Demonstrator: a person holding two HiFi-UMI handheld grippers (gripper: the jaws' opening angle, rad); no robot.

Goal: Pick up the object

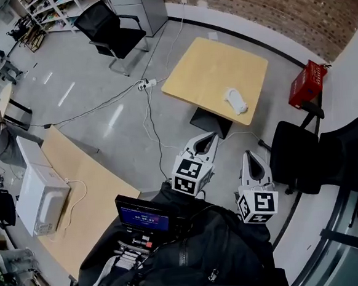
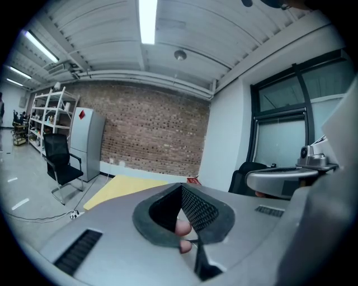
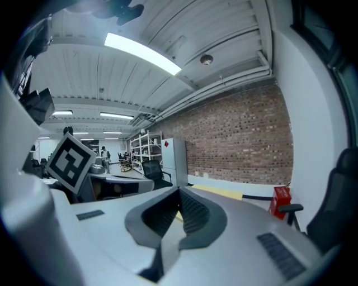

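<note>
A white rounded object (image 1: 236, 101) lies near the right edge of a square yellow table (image 1: 207, 69) standing on the grey floor ahead of me. Both grippers hang in the air short of that table, pointing toward it. My left gripper (image 1: 212, 136) has its jaws together with nothing between them, and the left gripper view shows its tips (image 2: 182, 187) meeting. My right gripper (image 1: 248, 155) is shut and empty as well, its jaws closed (image 3: 180, 191). The yellow table (image 2: 120, 187) shows beyond the left jaws and the same table (image 3: 221, 191) past the right ones. Neither gripper view shows the white object.
A red crate (image 1: 307, 83) sits right of the table, a black chair (image 1: 300, 154) at my right, another black chair (image 1: 111, 30) far back. Cables and a power strip (image 1: 146, 84) cross the floor. A wooden desk (image 1: 93, 195) with a white box (image 1: 41, 196) stands left.
</note>
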